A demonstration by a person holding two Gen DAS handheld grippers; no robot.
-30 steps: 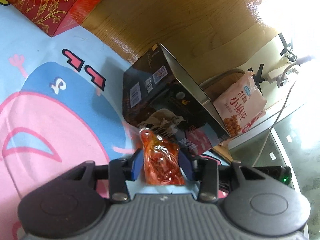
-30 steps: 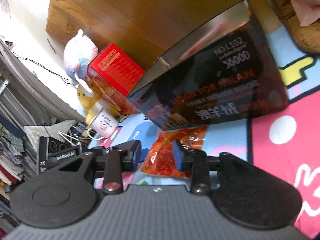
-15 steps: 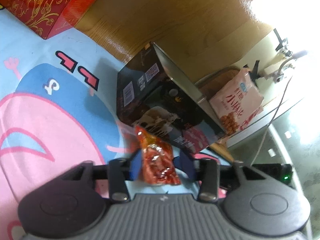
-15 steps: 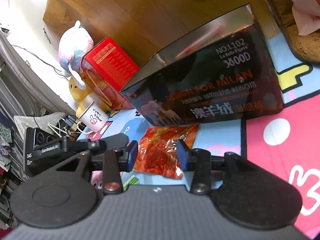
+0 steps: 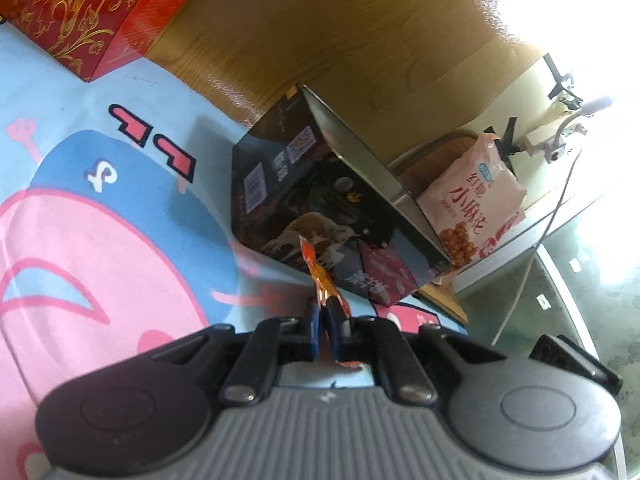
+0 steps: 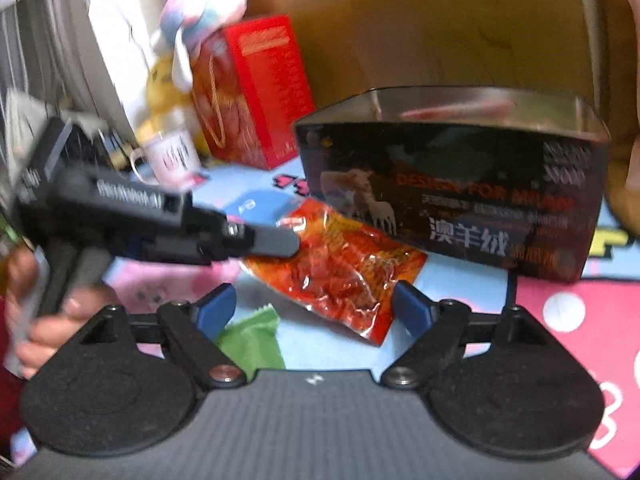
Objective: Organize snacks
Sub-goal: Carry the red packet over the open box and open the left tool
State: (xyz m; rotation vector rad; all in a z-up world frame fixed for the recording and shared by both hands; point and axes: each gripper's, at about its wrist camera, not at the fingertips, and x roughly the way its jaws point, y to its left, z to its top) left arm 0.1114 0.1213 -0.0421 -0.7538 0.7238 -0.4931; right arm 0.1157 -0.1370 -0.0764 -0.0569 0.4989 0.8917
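jaws: left gripper (image 5: 325, 316) just clamped the one red snack pack (image 6: 340, 270); right gripper (image 6: 314, 310) just spread apart, off it
snacks: two, plus one green packet (image 6: 252, 340)

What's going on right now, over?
Left gripper jaws just closed on red snack packet. Right gripper jaws just opened, empty. Dark box beside the packet; nothing blocking.

"澳羊绒" on dark box (image 6: 460, 184)
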